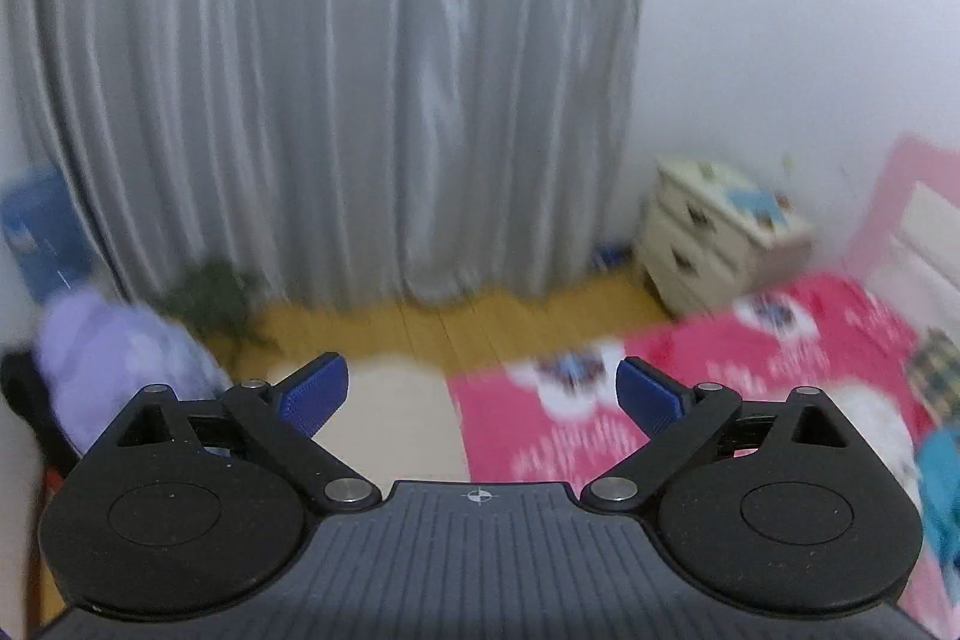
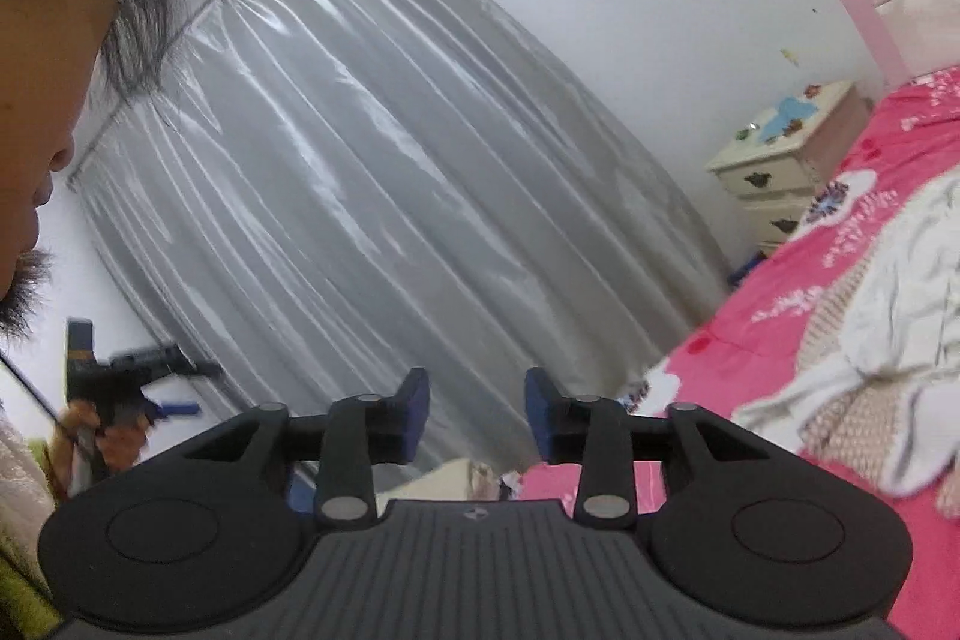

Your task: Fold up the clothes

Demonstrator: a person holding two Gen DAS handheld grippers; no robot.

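A white garment [image 2: 888, 304] with a checked beige lining lies crumpled on the pink bed sheet [image 2: 774, 304] at the right of the right wrist view. My right gripper [image 2: 477, 415] is raised in the air left of it, tilted, open and empty. My left gripper [image 1: 483, 394] is open wide and empty, held above the bed's foot edge; the view is blurred. It also shows in the right wrist view [image 2: 174, 388], far left, in the person's hand. A blue cloth [image 1: 939, 490] and a checked cloth [image 1: 933, 370] lie at the right edge of the pink sheet [image 1: 600, 436].
A grey curtain [image 1: 336, 88] covers the far wall. A cream nightstand [image 1: 708, 232] stands by the pink headboard [image 1: 912, 214]. A purple bundle [image 1: 114, 358] and a blue box [image 1: 42, 232] sit at left, on a wooden floor [image 1: 456, 322]. The person's face [image 2: 42, 88] is close at left.
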